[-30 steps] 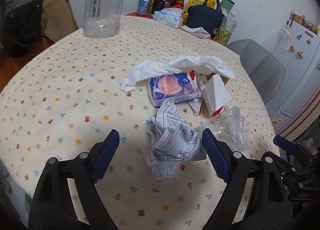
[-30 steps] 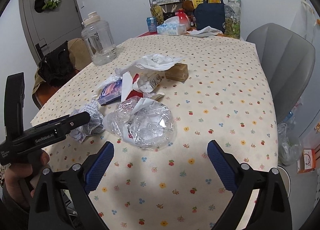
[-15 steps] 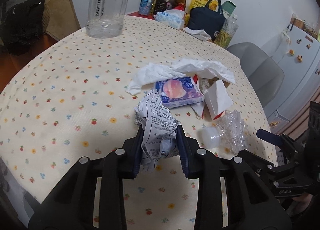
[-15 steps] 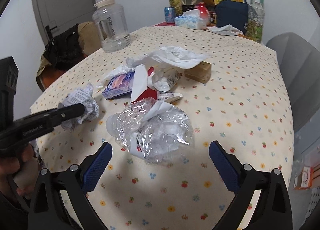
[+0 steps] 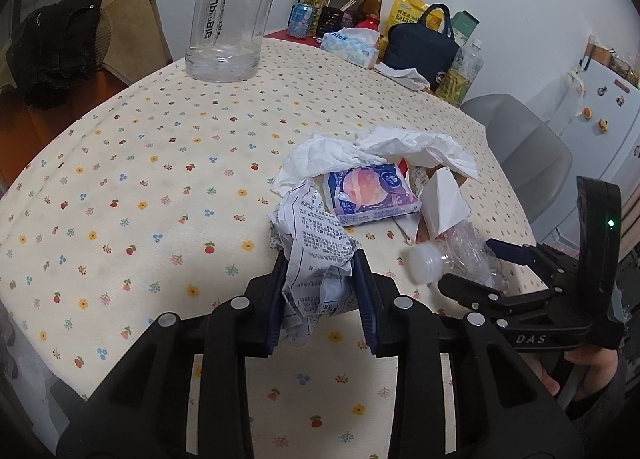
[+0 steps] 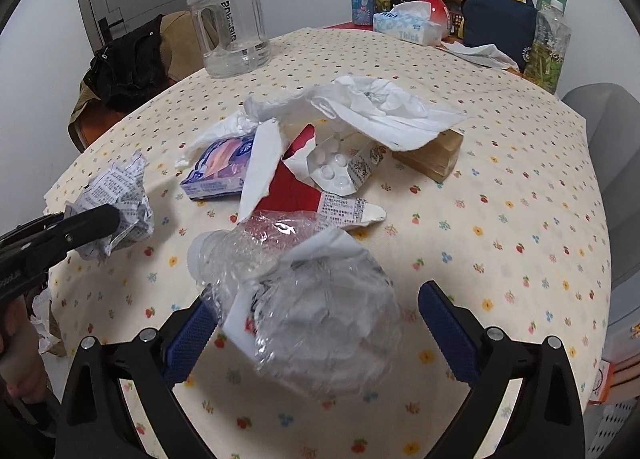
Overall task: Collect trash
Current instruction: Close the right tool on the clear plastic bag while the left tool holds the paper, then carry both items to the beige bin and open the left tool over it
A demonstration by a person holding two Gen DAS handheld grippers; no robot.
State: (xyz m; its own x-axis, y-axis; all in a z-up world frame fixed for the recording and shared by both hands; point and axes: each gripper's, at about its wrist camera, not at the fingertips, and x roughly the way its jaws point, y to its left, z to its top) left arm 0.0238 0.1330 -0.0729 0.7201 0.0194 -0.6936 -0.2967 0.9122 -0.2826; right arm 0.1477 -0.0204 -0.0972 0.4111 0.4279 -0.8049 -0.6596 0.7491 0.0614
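Left gripper: it is being held clenched on the crumpled printed paper, which is being pinched between both blue pads at the near edge of the table.
Right gripper: its fingers are being held spread wide, with the crushed clear plastic bottle lying between them; the left pad is touching the plastic, the right pad is being kept just apart from it.
Bottle position: at 3 o'clock of the clenched paper in the left wrist view, cap end pointing toward it.
Trash pile: at 12 o'clock beyond the bottle, a torn red and white carton is being overlapped by a purple snack packet at 10 o'clock and white tissue draped above.
Wooden block: it is being partly covered by the tissue, at 1 o'clock.
Far edge: a large clear water jug is standing at 11 o'clock, a tissue box and navy bag at 1 o'clock.
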